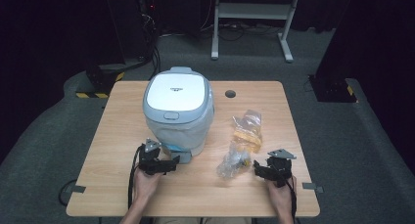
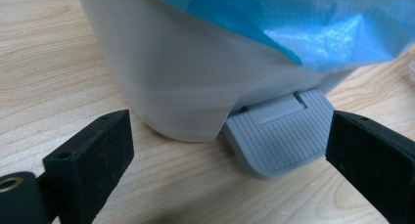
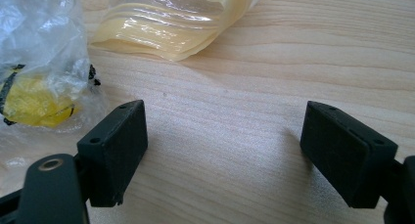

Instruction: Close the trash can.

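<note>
Where the high view cuts off at its lower edge, two forearms come in, each hand holding one gripper; the faces of the table nearest the person are out of frame. At lower left of that view the left gripper (image 1: 169, 166) sits just before the foot of the bin, and its own view shows the jaws spread wide, with nothing clasped, one on either side of the grey ribbed pedal (image 2: 281, 137). Only the bottom of the white bin (image 1: 178, 109) fits in that close view, its top cut off; a blue liner (image 2: 303, 23) hangs over its wall at upper right. At lower right of the high view the right gripper (image 1: 262, 170) rests low over the wooden table (image 1: 117, 136), jaws likewise parted around bare wood. Just left of it lies a crumpled clear bag (image 1: 234, 161) with something yellow and black inside, too creased to identify. Farther up lies a second bag, the yellowish bag (image 1: 247, 128), its contents hard to make out. Counted: one bin, one pedal, two bags, two grippers.
</note>
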